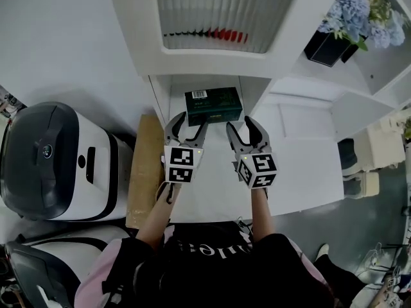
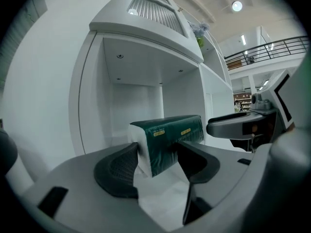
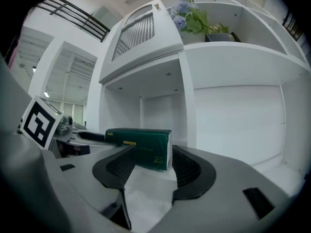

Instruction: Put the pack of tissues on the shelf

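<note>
The right gripper [image 3: 153,155] holds its jaws apart. A green pack of tissues [image 3: 138,141] lies just beyond them inside the white shelf [image 3: 233,110].

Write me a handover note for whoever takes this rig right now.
Left gripper: open, nothing gripped, just in front of the tissue pack.
Right gripper: open, nothing gripped, alongside the left one.
Tissue pack: lying flat inside the white shelf opening, free of both grippers.
Done: the pack appears to be placed on the shelf.
To do: probably only to draw both grippers clear.
</note>
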Action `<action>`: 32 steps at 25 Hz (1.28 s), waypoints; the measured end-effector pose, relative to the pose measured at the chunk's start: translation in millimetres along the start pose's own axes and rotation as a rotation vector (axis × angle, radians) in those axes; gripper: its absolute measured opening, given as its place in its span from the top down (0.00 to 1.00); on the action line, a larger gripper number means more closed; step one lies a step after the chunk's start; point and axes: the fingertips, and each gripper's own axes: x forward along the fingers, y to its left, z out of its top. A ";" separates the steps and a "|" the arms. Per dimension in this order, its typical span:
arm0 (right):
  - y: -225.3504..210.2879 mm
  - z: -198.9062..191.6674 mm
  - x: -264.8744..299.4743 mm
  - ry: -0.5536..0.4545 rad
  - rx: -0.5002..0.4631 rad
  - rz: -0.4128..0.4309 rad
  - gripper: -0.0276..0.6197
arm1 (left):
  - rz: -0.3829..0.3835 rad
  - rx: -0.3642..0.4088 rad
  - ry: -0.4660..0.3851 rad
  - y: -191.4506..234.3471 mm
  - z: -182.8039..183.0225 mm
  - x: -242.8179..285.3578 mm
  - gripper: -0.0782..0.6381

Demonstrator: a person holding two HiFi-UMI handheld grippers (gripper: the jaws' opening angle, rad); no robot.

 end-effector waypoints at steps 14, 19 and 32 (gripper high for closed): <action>-3.1 -56.1 -53.4 0.115 0.045 -0.022 0.59 | 0.010 -0.080 0.118 3.3 4.0 49.0 0.53; 5.2 -63.4 -60.1 0.126 0.050 0.008 0.59 | 0.019 -0.065 0.137 8.2 2.8 62.7 0.53; 20.4 -61.8 -71.9 0.116 0.041 0.070 0.59 | -0.021 -0.043 0.129 -1.6 -8.9 35.8 0.53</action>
